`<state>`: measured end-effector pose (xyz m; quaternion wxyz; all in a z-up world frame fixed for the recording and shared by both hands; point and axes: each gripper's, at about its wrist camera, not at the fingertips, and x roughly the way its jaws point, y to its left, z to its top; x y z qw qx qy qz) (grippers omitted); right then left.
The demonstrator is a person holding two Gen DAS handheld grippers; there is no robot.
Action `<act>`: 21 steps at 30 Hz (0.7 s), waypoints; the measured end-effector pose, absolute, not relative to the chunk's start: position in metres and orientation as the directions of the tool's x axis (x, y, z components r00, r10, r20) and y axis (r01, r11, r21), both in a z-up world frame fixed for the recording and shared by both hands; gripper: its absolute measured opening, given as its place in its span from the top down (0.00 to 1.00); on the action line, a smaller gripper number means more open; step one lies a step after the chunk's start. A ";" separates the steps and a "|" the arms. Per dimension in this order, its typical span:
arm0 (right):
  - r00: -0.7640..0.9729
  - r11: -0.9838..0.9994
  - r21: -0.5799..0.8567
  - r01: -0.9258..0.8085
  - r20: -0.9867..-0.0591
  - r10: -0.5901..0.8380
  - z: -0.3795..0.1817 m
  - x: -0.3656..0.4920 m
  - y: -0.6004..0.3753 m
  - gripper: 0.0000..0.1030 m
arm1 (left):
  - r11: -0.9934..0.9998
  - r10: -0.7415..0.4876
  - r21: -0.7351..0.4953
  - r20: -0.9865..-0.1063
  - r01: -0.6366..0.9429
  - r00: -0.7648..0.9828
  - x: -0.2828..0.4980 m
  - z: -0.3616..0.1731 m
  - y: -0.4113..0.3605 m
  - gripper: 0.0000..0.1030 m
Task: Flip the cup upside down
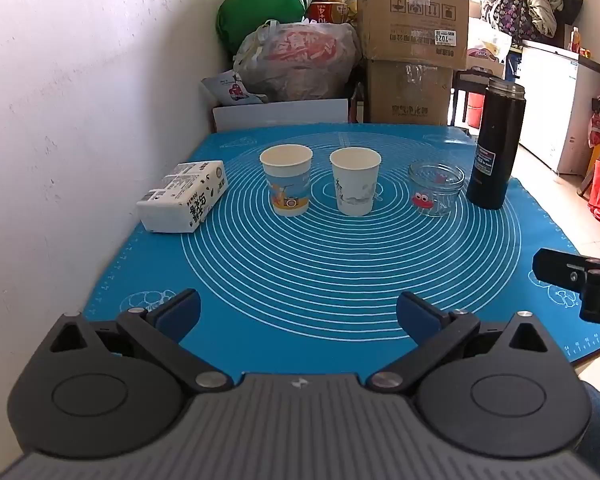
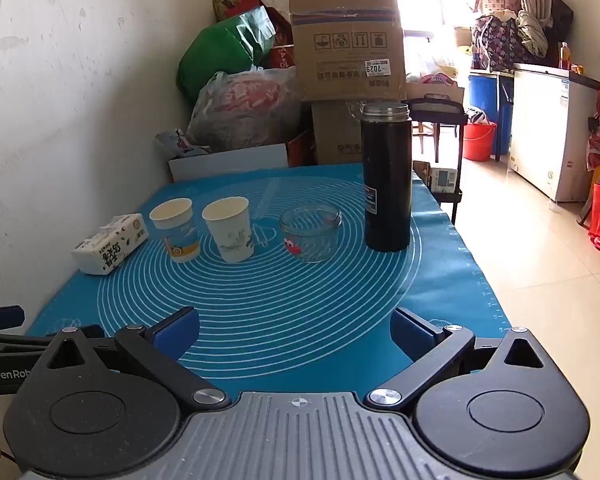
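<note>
Two paper cups stand upright, mouths up, side by side on the blue mat (image 1: 320,264): a blue and orange printed cup (image 1: 287,179) on the left and a white cup with an ink drawing (image 1: 355,181) on the right. In the right wrist view they are the printed cup (image 2: 176,229) and the white cup (image 2: 229,228). My left gripper (image 1: 298,314) is open and empty, well short of the cups at the near edge of the mat. My right gripper (image 2: 294,330) is open and empty, also at the near edge.
A tissue pack (image 1: 182,196) lies left of the cups by the wall. A low glass jar (image 1: 436,189) and a tall black flask (image 1: 496,142) stand right of them. Boxes and bags (image 1: 412,40) are piled behind the table. The table drops off at the right.
</note>
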<state>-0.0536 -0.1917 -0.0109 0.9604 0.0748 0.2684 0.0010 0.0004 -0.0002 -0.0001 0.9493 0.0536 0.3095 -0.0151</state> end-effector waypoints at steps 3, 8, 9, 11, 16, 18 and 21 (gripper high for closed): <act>0.857 0.989 0.143 0.039 -0.513 0.040 -0.011 -0.054 -0.191 0.00 | 0.994 0.006 0.093 -0.587 0.059 0.809 0.001 0.000 -0.001 0.00; 0.857 0.988 0.146 0.043 -0.513 0.039 -0.010 -0.055 -0.192 0.00 | 0.995 0.005 0.088 -0.584 0.057 0.811 -0.001 -0.003 0.000 0.00; 0.858 0.989 0.145 0.041 -0.512 0.039 -0.011 -0.055 -0.191 0.00 | 0.995 0.004 0.086 -0.585 0.057 0.811 -0.001 -0.002 0.000 0.00; 0.858 0.988 0.146 0.041 -0.513 0.040 -0.011 -0.055 -0.192 0.00 | 0.995 0.005 0.085 -0.585 0.055 0.811 0.000 -0.002 0.001 0.00; 0.857 0.989 0.144 0.040 -0.514 0.040 -0.012 -0.054 -0.194 0.00 | 0.994 0.008 0.089 -0.586 0.055 0.810 0.002 -0.002 0.000 0.01; 0.857 0.989 0.141 0.041 -0.515 0.038 -0.011 -0.054 -0.193 0.00 | 0.995 0.005 0.088 -0.586 0.057 0.811 0.002 -0.002 0.001 0.01; 0.856 0.989 0.141 0.040 -0.515 0.039 -0.011 -0.054 -0.193 0.00 | 0.994 0.006 0.090 -0.586 0.057 0.810 0.002 -0.001 0.001 0.01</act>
